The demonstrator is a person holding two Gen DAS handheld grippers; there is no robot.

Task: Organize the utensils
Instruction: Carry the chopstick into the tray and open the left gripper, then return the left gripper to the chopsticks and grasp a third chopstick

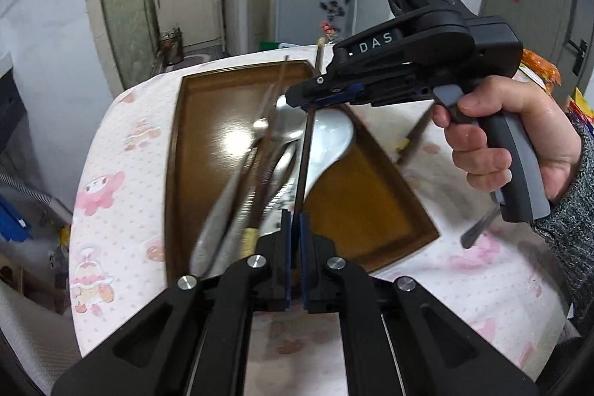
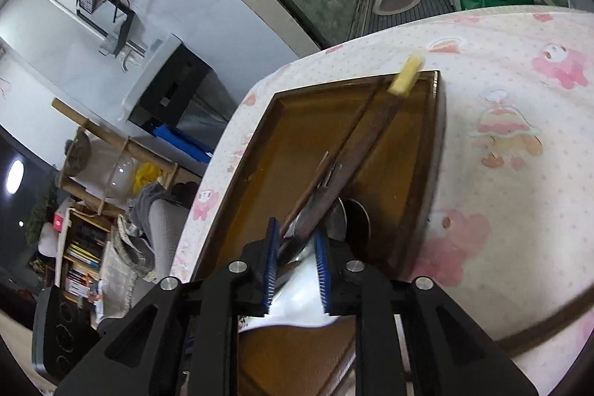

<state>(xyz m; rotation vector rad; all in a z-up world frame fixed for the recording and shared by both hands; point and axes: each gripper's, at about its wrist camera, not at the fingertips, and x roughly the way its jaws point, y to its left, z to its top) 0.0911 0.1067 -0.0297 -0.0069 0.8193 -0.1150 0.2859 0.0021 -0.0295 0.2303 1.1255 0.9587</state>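
Note:
A brown wooden tray (image 1: pixel 208 121) lies on the pink-print tablecloth. In it lie metal spoons (image 1: pixel 230 195), a white ceramic spoon (image 1: pixel 330 132) and a dark chopstick with a yellow end (image 1: pixel 249 240). My left gripper (image 1: pixel 296 236) is shut on a dark chopstick (image 1: pixel 306 151) that rises over the tray. My right gripper (image 1: pixel 297 99) hovers over the tray beside that chopstick; in the right wrist view (image 2: pixel 297 240) its blue pads are a little apart around a dark chopstick (image 2: pixel 356 151) with a yellow end, above the white spoon (image 2: pixel 297 299) and the tray (image 2: pixel 260 173).
Two more utensils lie on the cloth right of the tray: a chopstick (image 1: pixel 415 136) and a metal handle (image 1: pixel 479 229). Snack packets (image 1: pixel 538 69) sit at the table's far right. The table edge (image 1: pixel 89 143) drops off on the left.

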